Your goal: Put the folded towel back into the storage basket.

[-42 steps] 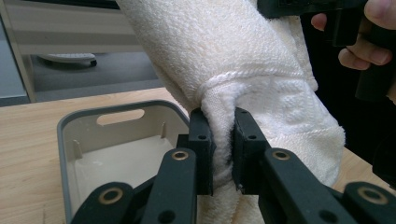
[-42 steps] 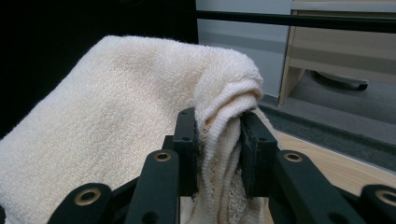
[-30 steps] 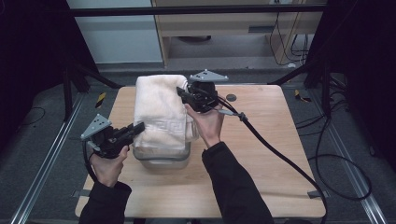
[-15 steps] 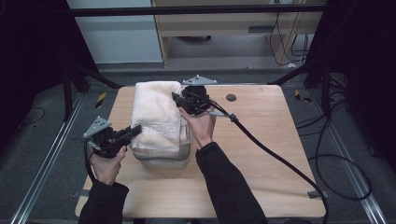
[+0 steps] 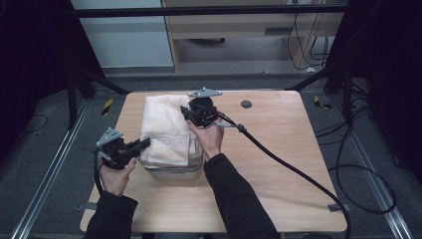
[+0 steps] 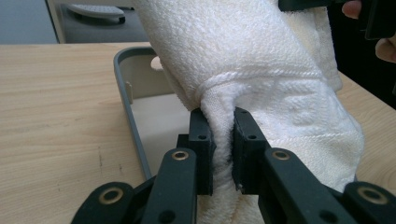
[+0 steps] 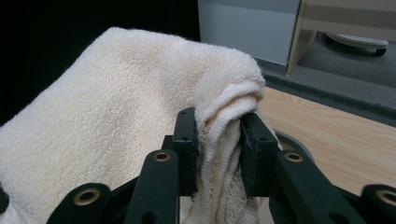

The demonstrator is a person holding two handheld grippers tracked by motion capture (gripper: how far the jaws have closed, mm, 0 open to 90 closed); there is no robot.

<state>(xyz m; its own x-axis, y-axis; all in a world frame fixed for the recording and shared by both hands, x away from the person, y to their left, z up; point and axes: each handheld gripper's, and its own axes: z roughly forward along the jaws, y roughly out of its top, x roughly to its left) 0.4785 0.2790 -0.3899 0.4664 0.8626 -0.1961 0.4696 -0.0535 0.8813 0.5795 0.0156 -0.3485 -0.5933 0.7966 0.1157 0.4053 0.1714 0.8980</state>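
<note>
Folded cream towel [image 5: 164, 129] draped over grey bin [image 5: 174, 172], long axis 12-to-6; left claw [image 5: 141, 145] clamped on 6 o'clock end, right claw [image 5: 186, 113] clamped on 12 o'clock corner.

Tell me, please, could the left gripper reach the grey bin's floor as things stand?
Probably not: the left gripper is clamped on the towel, whose bulk hangs over the grey bin.
</note>
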